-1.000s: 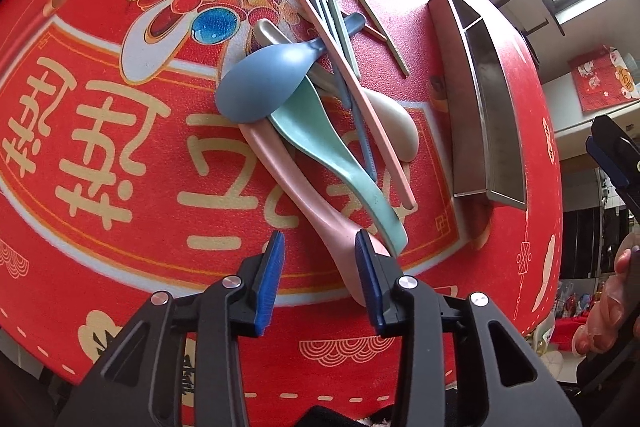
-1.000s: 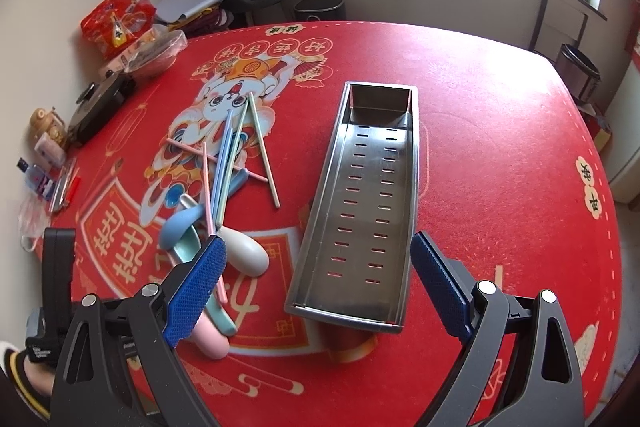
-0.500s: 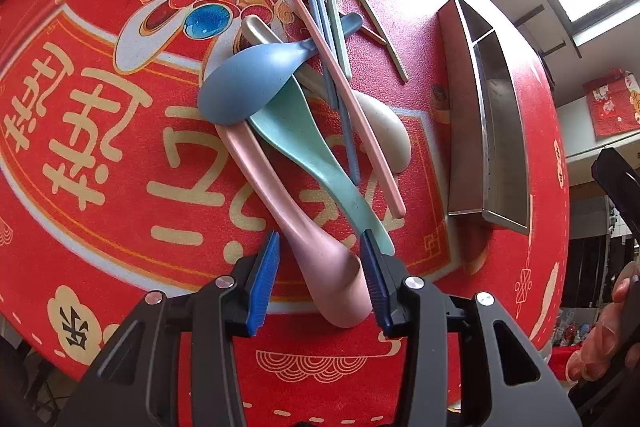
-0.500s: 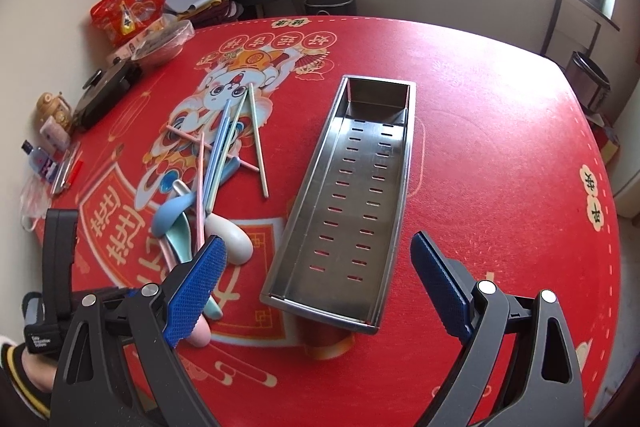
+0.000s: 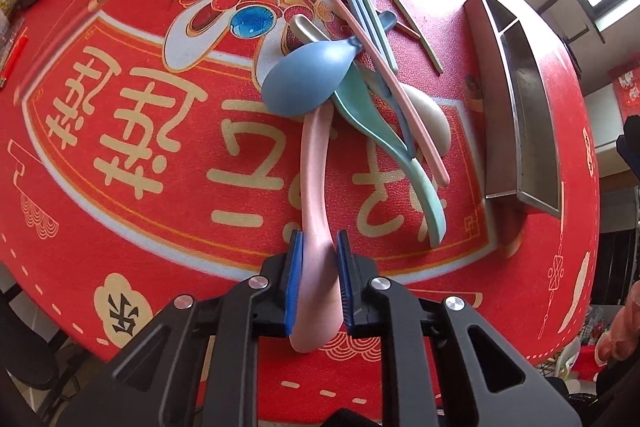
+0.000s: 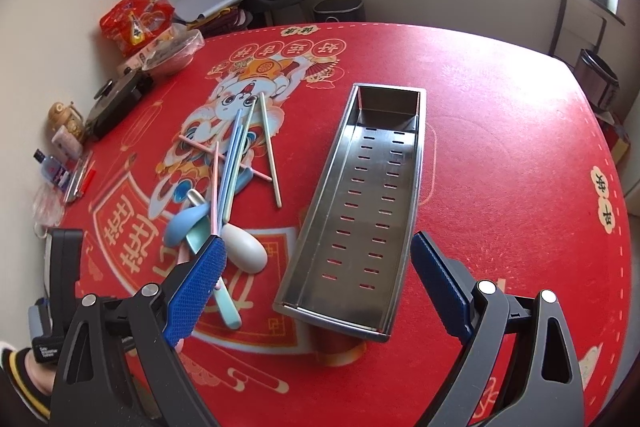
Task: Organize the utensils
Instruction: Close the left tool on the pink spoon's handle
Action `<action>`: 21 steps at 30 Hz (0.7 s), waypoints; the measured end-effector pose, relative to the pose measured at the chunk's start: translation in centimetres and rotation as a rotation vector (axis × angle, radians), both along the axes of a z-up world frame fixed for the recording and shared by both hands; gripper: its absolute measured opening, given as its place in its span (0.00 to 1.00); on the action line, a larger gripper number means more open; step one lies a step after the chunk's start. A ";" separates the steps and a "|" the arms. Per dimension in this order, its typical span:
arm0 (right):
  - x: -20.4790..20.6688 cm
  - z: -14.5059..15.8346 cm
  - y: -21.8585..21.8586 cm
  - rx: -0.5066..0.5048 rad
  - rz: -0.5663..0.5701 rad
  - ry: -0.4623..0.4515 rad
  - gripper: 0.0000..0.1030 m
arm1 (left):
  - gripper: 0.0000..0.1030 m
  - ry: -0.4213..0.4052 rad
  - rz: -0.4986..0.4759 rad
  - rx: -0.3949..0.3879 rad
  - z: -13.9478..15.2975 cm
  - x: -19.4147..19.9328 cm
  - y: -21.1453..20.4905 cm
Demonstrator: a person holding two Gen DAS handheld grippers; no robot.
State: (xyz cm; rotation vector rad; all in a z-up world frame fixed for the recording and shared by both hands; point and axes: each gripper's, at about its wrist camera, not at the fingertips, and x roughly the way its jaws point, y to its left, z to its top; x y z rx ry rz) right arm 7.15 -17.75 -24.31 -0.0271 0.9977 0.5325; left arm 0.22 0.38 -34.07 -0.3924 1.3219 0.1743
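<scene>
1. Left gripper (image 5: pixel 318 279): jaws closing on the bowl end of the pink spoon (image 5: pixel 316 195), blue pads against both its sides. Spoon lies on the red mat (image 5: pixel 120 187); its handle runs up under the blue spoon (image 5: pixel 306 83).
2. Right gripper (image 6: pixel 316 287): jaws wide apart, nothing between them, hovering over the near end of the steel tray (image 6: pixel 418 155).
3. Risk: pulling the pink spoon out likely drags the blue spoon and the green spoon (image 5: pixel 384 143), since they sit on or against its handle. That could scatter the chopsticks (image 5: pixel 360 11) crossed over them.
4. Risk: the grip is on a rounded, tapered bowl, so it may slip or pivot on lift.
5. Tray: perforated long bay looks empty. Small end compartment appears empty too, but it's shadowed, so not certain.
6. White spoon (image 6: pixel 244 247) lies just beside the pile, nearer the tray.
</scene>
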 end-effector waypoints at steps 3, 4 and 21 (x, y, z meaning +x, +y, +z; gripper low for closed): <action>0.0 -0.1 0.2 0.006 -0.001 0.003 0.88 | 0.15 0.015 -0.045 0.013 0.2 -0.1 -0.7; -0.1 -0.1 0.2 0.007 -0.001 0.004 0.88 | 0.15 0.016 -0.059 0.014 0.3 0.1 -1.0; 0.0 -0.7 0.3 0.005 -0.015 0.027 0.88 | 0.11 -0.006 -0.187 -0.007 0.9 1.8 -3.4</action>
